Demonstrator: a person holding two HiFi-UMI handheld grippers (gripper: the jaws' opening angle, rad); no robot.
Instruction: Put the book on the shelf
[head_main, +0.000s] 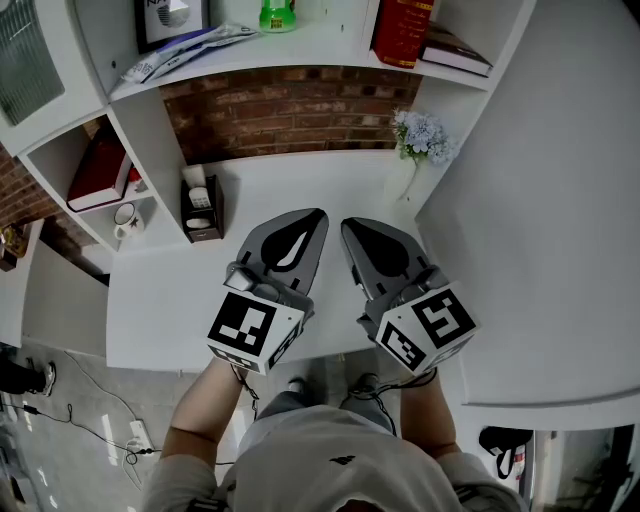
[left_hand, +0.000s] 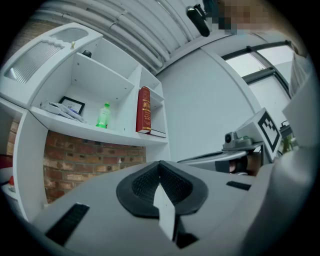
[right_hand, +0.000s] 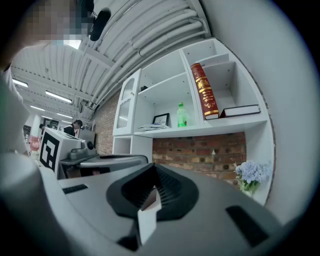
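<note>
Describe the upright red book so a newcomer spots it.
Find the white shelf above the brick wall. In its right compartment stands the red book; unlike the dark book lying flat beside it, it is upright, gold print on its spine.

left gripper (head_main: 312, 222) and right gripper (head_main: 352, 230) side by side, jaws together, empty, roughly level.

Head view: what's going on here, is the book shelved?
A person holds a gripper in each hand, side by side over the white desk. The left gripper and right gripper are both shut and empty. A red book stands upright on the upper shelf beside a dark book lying flat, so shelving looks done. Nothing is being handled now.
</note>
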